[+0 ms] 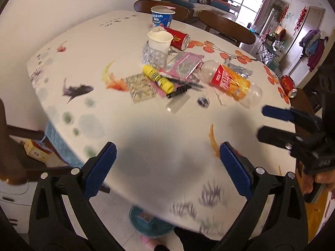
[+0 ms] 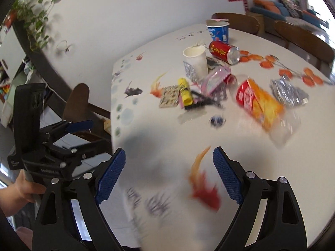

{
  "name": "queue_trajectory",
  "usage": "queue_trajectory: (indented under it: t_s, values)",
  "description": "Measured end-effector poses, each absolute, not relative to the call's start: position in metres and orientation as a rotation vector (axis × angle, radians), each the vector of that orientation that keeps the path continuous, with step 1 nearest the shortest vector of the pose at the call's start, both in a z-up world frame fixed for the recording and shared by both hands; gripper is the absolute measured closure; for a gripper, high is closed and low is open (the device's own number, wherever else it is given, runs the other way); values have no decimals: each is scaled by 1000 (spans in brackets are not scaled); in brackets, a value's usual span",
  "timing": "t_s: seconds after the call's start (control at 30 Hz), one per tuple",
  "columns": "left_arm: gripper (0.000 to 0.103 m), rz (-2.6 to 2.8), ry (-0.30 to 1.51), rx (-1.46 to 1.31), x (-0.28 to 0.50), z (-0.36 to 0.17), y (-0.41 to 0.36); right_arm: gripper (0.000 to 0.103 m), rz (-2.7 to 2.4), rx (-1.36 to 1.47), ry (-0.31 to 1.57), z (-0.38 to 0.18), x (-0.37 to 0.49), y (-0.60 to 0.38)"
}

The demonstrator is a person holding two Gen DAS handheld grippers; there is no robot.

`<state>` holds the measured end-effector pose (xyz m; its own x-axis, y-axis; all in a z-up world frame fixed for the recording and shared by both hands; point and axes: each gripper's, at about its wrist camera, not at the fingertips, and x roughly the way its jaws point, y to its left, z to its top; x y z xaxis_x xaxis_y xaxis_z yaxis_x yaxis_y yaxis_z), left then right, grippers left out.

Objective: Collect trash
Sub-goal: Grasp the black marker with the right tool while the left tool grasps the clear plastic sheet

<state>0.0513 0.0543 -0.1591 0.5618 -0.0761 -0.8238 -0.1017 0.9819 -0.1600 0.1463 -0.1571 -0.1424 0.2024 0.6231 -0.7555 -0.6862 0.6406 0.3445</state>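
Observation:
Trash lies in the middle of the white fish-print table [image 1: 88, 48]: a clear plastic bottle with red and orange label [image 1: 229, 80] [image 2: 257, 102], a white paper cup [image 1: 159, 41] [image 2: 196, 59], a red can on its side [image 1: 178, 38] [image 2: 224, 51], a yellow tube [image 1: 158, 77] [image 2: 184, 92], a blue noodle cup [image 1: 162, 17] [image 2: 218, 31], foil and pink wrappers [image 1: 184, 63] [image 2: 289, 93]. My left gripper [image 1: 167, 163] is open and empty above the table's near edge. My right gripper [image 2: 169, 167] is open and empty too; it also shows in the left wrist view [image 1: 261, 123].
A second red can [image 1: 288, 85] lies at the table's right edge. Wooden chairs [image 1: 226, 26] [image 2: 77, 102] stand around the table. A teal bin [image 1: 150, 223] sits on the floor below the near edge. A small dark cap [image 1: 203, 101] lies near the bottle.

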Motion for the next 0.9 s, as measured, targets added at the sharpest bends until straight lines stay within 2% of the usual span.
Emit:
queue_trajectory:
  t_s: [0.13,0.23,0.67,0.83,0.9]
  values:
    - [7,2,970,-184,80,-167,50,38,963,-108,1027,-154,181,-140]
    - [7,-31,973,-181,103,-178,48,43,990,-138,1037,-165,206,-128]
    - [8,-109,1049,-273,170,-234,62,47,1077,-272,1069,-207,272,-92]
    - [10,-117,1066,-232,179,-241,54,55,1106,-284,1097,-221,282,-86]
    - [10,-122,1074,-224,183,-243,50,64,1120,-291,1090,-224,284,-84]
